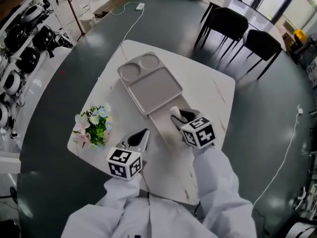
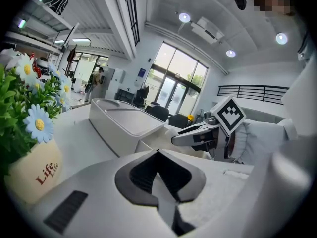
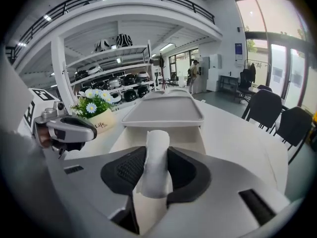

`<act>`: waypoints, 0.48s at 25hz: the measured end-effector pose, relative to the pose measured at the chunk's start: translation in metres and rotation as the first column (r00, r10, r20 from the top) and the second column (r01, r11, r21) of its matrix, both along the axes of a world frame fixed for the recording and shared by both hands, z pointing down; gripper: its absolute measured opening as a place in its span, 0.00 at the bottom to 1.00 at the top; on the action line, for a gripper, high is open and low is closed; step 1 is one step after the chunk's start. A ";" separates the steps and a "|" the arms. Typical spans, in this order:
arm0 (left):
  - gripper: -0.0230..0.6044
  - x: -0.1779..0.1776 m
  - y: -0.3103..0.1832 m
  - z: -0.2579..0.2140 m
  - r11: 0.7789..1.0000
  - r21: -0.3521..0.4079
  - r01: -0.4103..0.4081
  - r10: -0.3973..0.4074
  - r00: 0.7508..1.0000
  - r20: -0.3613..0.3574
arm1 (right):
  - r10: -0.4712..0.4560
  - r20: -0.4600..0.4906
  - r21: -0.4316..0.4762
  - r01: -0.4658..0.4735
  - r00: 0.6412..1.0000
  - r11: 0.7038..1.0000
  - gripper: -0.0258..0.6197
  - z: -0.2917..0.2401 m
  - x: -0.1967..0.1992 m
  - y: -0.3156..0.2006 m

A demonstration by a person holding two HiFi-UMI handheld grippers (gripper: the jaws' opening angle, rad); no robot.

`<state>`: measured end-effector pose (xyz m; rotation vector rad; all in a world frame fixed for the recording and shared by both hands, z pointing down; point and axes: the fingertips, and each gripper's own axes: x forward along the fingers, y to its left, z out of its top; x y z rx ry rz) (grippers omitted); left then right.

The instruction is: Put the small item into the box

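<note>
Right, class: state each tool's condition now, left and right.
Left tool: closed, empty.
Right tool: closed on the white roll.

Item [image 3: 157, 150]: small white roll, soft paper or cloth by the look, upright and clamped mid-length between the right gripper [image 3: 156, 175] pads, top end sticking out past them, right at the box's open near end. Box [image 3: 190, 139]: beige, rectangular, flat on the table [image 1: 213, 88]. Its tray-style lid [image 1: 151, 86] with two round recesses sits slid toward the far end, near end uncovered
</note>
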<state>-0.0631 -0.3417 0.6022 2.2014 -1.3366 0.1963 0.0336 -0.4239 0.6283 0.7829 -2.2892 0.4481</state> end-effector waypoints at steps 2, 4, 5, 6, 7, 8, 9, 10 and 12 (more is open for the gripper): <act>0.03 -0.001 -0.001 0.003 1.000 -0.006 0.000 0.000 1.000 -0.005 | -0.017 -0.047 -0.018 0.016 0.999 1.000 0.23 0.011 -0.002 -0.003; 0.03 -0.002 -0.002 0.006 1.000 -0.011 0.002 -0.003 1.000 -0.010 | -0.031 -0.082 -0.036 0.029 0.996 0.999 0.23 0.020 -0.003 -0.006; 0.03 -0.002 -0.003 0.007 1.000 -0.014 0.003 -0.004 1.000 -0.012 | -0.038 -0.095 -0.047 0.034 0.995 0.998 0.23 0.024 -0.003 -0.008; 0.03 -0.002 -0.003 0.008 1.000 -0.016 0.004 -0.004 1.000 -0.012 | -0.044 -0.105 -0.058 0.038 0.993 0.998 0.23 0.028 -0.004 -0.008; 0.03 -0.002 -0.004 0.009 1.000 -0.018 0.003 -0.003 1.000 -0.011 | -0.050 -0.116 -0.071 0.042 0.992 0.997 0.23 0.031 -0.005 -0.009; 0.03 -0.003 -0.004 0.010 1.000 -0.022 0.003 -0.003 1.000 -0.011 | -0.056 -0.127 -0.083 0.045 0.990 0.996 0.23 0.035 -0.005 -0.009; 0.03 -0.003 -0.003 0.010 1.000 -0.025 0.002 -0.003 1.000 -0.010 | -0.061 -0.138 -0.093 0.049 0.988 0.994 0.23 0.038 -0.006 -0.008; 0.03 -0.003 -0.003 0.011 1.000 -0.028 0.002 -0.002 1.000 -0.011 | -0.068 -0.150 -0.101 0.053 0.986 0.993 0.23 0.041 -0.006 -0.008; 0.03 -0.004 -0.002 0.013 0.999 -0.033 0.002 -0.003 1.000 -0.012 | -0.080 -0.168 -0.112 0.062 0.983 0.992 0.23 0.044 -0.008 -0.007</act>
